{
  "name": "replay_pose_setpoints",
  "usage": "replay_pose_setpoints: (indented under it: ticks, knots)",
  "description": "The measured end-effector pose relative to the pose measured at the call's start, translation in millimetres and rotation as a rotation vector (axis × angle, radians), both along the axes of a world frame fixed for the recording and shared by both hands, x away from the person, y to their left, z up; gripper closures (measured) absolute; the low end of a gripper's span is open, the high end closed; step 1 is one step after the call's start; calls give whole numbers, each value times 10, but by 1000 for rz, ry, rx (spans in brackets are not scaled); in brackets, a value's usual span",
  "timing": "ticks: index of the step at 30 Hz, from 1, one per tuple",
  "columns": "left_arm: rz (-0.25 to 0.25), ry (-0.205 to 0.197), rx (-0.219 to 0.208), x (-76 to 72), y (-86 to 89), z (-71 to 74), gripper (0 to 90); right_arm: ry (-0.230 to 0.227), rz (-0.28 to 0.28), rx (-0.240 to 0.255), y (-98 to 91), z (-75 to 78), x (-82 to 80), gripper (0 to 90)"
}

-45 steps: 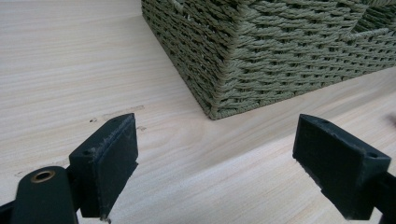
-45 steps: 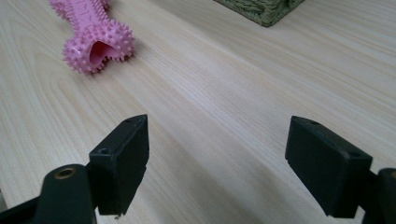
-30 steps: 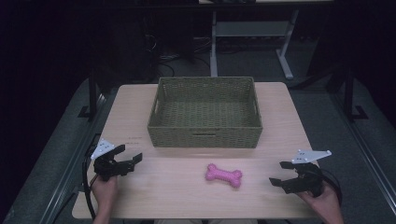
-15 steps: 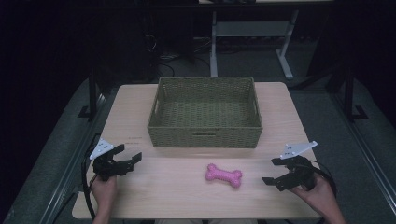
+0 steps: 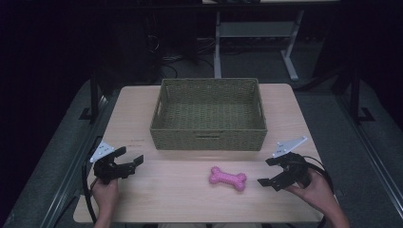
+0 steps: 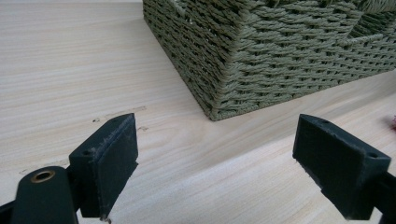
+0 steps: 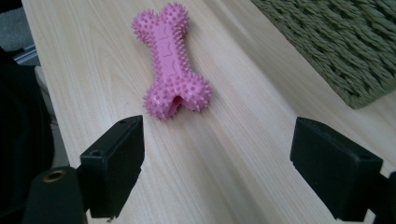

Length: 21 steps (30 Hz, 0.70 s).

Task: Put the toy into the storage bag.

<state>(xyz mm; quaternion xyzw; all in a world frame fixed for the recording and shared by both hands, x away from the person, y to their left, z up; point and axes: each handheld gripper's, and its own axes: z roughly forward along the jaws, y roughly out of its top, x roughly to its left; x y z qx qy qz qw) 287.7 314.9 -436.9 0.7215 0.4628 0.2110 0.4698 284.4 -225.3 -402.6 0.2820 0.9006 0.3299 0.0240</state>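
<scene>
The right gripper (image 5: 274,172) had shifted over the preceding second from the right edge of the worktop (image 5: 142,199) toward the pink bone toy (image 5: 228,178), and its jaws had turned to face the toy. The jaws stood spread wide and held nothing. In the right gripper view, the toy (image 7: 170,60) lay flat on the worktop ahead of the jaws and between their lines, its near knobbed end short of the tips and not touched by them.

The left gripper (image 5: 127,160) had stayed where it was near the left front of the worktop, well apart from the toy. Its jaws were likewise spread and empty. In the left gripper view, they pointed toward the near corner of the woven basket (image 6: 261,60).

The toy rested on the bare worktop in front of the basket (image 5: 209,137), near its front wall but apart from it. The basket appeared empty.

Assessment: the movement of the right gripper indicated that the approach phase of a pickup had begun, with the toy as the object and the basket as the probable destination. No grasp had yet been made. The next move would call for advancing the right gripper until the jaws straddled the narrow waist of the toy, then closing. The spiked surface looked soft and might deform under pressure.
</scene>
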Motion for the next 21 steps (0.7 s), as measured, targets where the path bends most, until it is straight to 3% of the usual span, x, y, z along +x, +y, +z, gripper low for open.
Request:
replay_pose_setpoints:
  ticks: [13, 21]
  knots:
    - [2, 1, -11, -3, 11, 0, 136, 9, 86, -49, 305, 87, 114, 174]
    - [2, 1, -13, -8, 16, 3, 136, 15, 142, -80, 508, 64, 191, 177]
